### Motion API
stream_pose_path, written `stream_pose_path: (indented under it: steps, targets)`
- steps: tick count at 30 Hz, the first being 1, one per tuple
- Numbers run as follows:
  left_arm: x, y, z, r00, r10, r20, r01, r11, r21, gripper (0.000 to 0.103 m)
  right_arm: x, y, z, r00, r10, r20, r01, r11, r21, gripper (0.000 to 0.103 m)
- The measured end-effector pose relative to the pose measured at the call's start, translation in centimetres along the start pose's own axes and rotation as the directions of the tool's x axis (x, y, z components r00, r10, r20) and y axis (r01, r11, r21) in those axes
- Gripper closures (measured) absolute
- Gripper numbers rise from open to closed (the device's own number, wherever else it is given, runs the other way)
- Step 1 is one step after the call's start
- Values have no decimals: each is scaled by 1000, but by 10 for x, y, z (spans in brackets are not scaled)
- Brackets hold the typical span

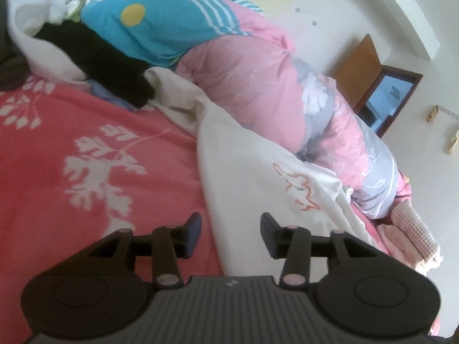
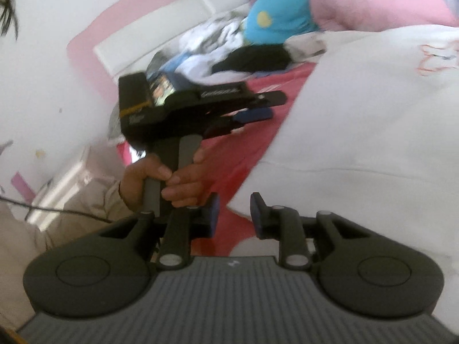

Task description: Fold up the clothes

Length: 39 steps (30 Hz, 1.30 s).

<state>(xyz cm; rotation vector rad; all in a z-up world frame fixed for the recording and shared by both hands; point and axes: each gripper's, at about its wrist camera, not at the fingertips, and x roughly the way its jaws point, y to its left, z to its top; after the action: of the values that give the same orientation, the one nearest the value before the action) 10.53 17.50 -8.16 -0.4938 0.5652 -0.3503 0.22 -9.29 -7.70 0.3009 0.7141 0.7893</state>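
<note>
1. Two claws were out over the bed (image 1: 86,149), and both stood released with nothing between their pads: your left claw (image 1: 231,236) hung above the red leaf-print sheet, and your right claw (image 2: 234,214) hung at the near edge of the white garment (image 1: 258,172).
2. Ahead and to the right of your left claw lay that white garment, spread loosely with a small orange outline print showing; beyond it sat the pink quilt (image 1: 252,86), and far ahead to the left a heap of other clothes, among them a black piece (image 1: 109,60).
3. From the right wrist view your left claw (image 2: 258,106) pointed toward the garment's left border, held up by your hand (image 2: 169,180).
4. Whether this cloth was laid out for folding or partly folded, the blurred views did not settle.
5. To grip well, you would have wanted each claw on a single layer at an edge, bitten deep enough not to slip, with the cloth kept taut between both claws.
</note>
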Motion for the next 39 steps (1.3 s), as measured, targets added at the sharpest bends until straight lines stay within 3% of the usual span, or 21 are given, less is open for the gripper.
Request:
stream_pose_path:
  steps: [5, 9, 13, 18, 21, 24, 25, 27, 31, 34, 39]
  targets:
    - [20, -39, 2, 996, -5, -90, 17, 992, 123, 40, -46, -18, -3, 992, -64, 110, 49, 991, 128, 77]
    - [41, -76, 4, 983, -11, -184, 53, 973, 224, 37, -90, -35, -2, 967, -142, 210, 97, 973, 212, 75]
    - [71, -120, 1, 967, -31, -253, 116, 938, 326, 35, -139, -56, 6, 921, -242, 307, 164, 952, 258, 70]
    - [111, -132, -12, 952, -40, -303, 150, 925, 348, 35, -187, -105, 40, 860, -364, 358, 245, 909, 337, 61]
    - [118, -125, -22, 955, -52, -293, 161, 919, 359, 34, -199, -146, 76, 845, -435, 311, 305, 870, 389, 58]
    - [117, -125, -23, 953, -67, -296, 180, 909, 376, 27, -189, -198, 110, 832, -504, 231, 372, 817, 440, 54]
    - [117, -126, -24, 953, -66, -296, 182, 906, 382, 26, -183, -221, 119, 839, -506, 199, 371, 801, 470, 54]
    - [117, -127, -26, 953, -65, -296, 184, 900, 394, 24, -174, -264, 127, 825, -543, 160, 370, 731, 573, 54]
    - [116, -129, -28, 955, -61, -291, 183, 891, 415, 23, -154, -338, 140, 828, -553, 86, 341, 620, 706, 54]
    - [115, -128, -27, 954, -65, -292, 186, 892, 411, 23, -137, -370, 154, 818, -574, 49, 366, 584, 724, 54]
    - [118, -128, -26, 954, -69, -293, 192, 891, 413, 20, -120, -424, 167, 822, -568, 24, 331, 513, 792, 54]
